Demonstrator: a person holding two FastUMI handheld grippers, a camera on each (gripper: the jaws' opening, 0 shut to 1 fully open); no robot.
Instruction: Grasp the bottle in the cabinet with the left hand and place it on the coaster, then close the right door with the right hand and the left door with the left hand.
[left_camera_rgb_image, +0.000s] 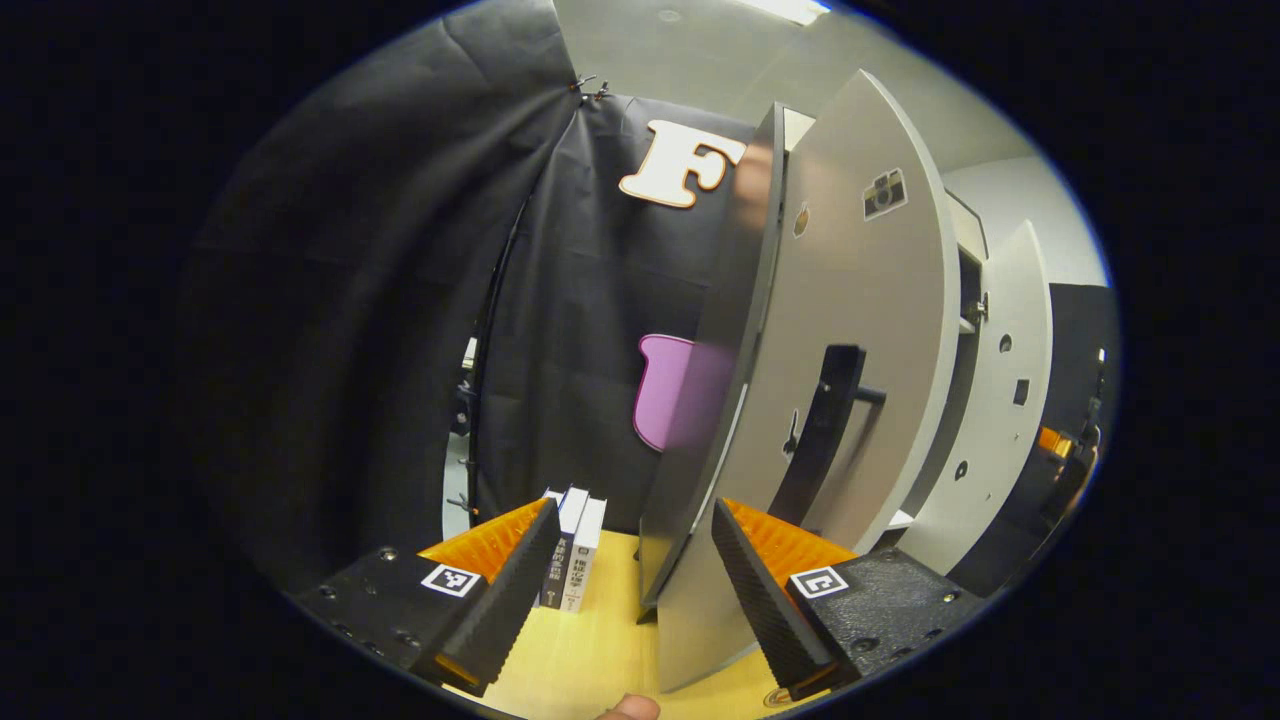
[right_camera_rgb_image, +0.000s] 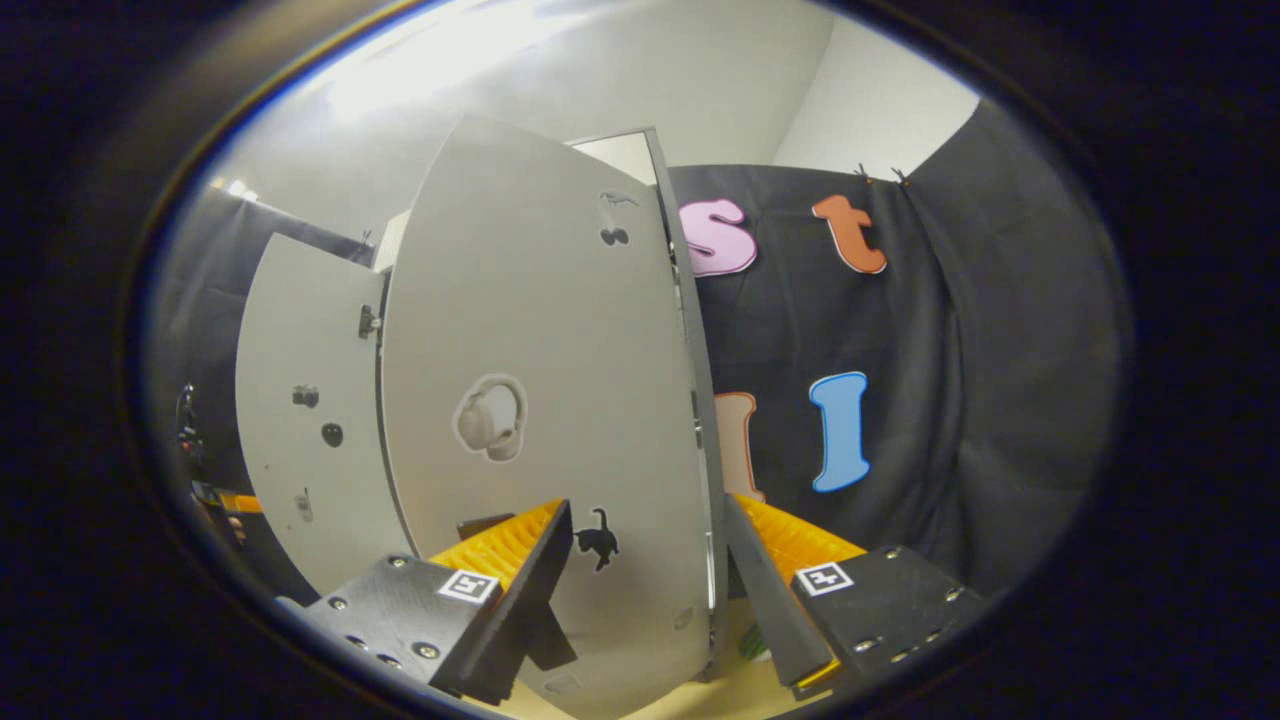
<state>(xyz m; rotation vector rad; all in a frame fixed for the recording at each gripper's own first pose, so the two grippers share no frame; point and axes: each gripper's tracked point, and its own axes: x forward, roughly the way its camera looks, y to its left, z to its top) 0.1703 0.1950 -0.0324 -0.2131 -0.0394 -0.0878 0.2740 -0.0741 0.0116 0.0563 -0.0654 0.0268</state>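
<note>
left gripper view, bottom centre: left tool (left_camera_rgb_image: 632, 590) spread wide, ribbed wedge-shaped fingers (left_camera_rgb_image: 515, 585) set well apart, gripping nothing. lower edge of the left door (left_camera_rgb_image: 850, 330) standing in the gap between them, closer to the right-hand finger; cannot tell if touching. door a smooth, matte grey panel, bowed by the lens, running from lower centre up to upper centre of the frame, seen nearly edge-on. long dark bar handle (left_camera_rgb_image: 830, 430) on its face at centre right, upright and slim, with small stickers above it. at right of the frame, a second pale panel (left_camera_rgb_image: 1000, 420), dotted with small dark holes. beneath the fingers, pale wooden counter (left_camera_rgb_image: 590, 650), smooth and yellowish. at lower centre-left, a few thin upright books (left_camera_rgb_image: 575, 550) against the draped black cloth wall.

right gripper view, bottom centre: right tool (right_camera_rgb_image: 650, 590) likewise held wide open, empty. thin edge of the right door (right_camera_rgb_image: 540, 400) rising between its ribbed fingers (right_camera_rgb_image: 530, 575), near the right-hand one. door flat, grey, smooth, occupying the centre of the frame, bearing small cut-out stickers. at left of the frame, another grey panel (right_camera_rgb_image: 300, 420) beyond it. a sliver of green (right_camera_rgb_image: 752, 643) at bottom centre on the counter, too small to identify.

bottle: cannot tell where; not made out in these views.
</note>
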